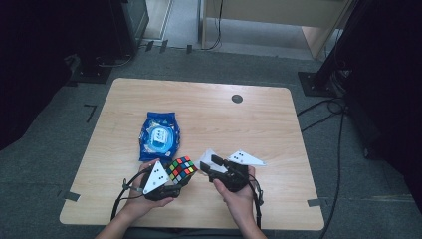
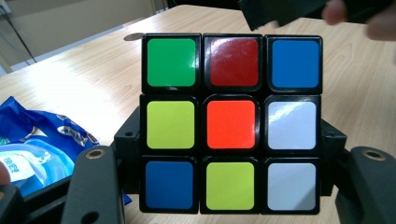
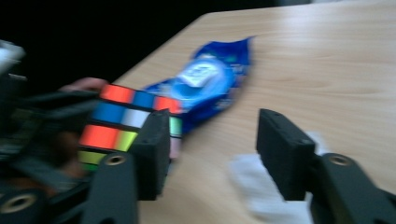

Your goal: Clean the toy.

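A Rubik's cube (image 1: 182,167) (image 2: 232,123) is held off the table near the front edge, with my left gripper (image 1: 178,180) shut on it; the black jaws press on its two sides. The face toward the left gripper view shows green, dark red and blue squares on top, an orange centre. Just to the right, my right gripper (image 1: 208,165) (image 3: 212,149) stands open, its jaws wide apart with nothing between them. It hovers over a white wipe (image 1: 206,156) (image 3: 252,182) lying on the table (image 1: 249,129), beside the cube.
A blue packet of wet wipes (image 1: 159,135) (image 3: 205,79) lies left of centre, behind the cube. A small dark round hole (image 1: 237,98) sits near the table's far edge. Cables and dark stands surround the table on the floor.
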Demonstrator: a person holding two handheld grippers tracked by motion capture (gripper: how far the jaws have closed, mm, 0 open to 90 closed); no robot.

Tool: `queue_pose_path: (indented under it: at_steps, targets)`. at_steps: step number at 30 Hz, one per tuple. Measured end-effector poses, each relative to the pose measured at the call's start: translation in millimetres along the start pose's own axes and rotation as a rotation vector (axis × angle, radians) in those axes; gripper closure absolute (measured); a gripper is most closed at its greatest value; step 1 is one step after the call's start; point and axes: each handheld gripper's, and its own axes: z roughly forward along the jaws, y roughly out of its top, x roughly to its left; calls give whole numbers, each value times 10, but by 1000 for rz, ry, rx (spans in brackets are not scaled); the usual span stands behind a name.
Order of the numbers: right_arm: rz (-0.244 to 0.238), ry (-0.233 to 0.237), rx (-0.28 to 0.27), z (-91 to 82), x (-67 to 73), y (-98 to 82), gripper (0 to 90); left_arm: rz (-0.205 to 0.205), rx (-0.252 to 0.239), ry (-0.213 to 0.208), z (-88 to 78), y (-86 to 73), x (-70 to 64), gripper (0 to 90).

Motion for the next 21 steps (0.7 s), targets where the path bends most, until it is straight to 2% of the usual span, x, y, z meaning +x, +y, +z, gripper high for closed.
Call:
queue_pose_path:
  at_steps: [1, 4, 6, 10, 14, 15, 18, 19, 21]
  targets:
    - [27, 19, 20, 28, 50, 1, 283, -2, 0, 4, 4, 0, -2, 340]
    - [100, 46, 71, 116, 161, -28, 211, 6, -1, 15, 22, -4, -35, 340]
    - [128, 37, 92, 180, 191, -58, 230, 11, -6, 16, 31, -1, -65, 340]
    - [184, 96, 130, 297, 179, -133, 321, 14, -17, 24, 38, 14, -99, 340]
    - [240, 141, 155, 325, 134, -153, 339, 16, -16, 11, 42, 7, -100, 339]
    - [246, 150, 162, 324, 124, -153, 344, 17, -13, 6, 48, 7, -101, 339]
    - [227, 133, 171, 312, 123, -150, 344, 21, 6, -18, 61, 7, -95, 329]
    - [226, 132, 170, 301, 111, -141, 344, 33, 16, -20, 62, 1, -95, 322]
    - [229, 123, 152, 253, 69, -105, 344, 84, 25, -9, 62, -35, -100, 320]
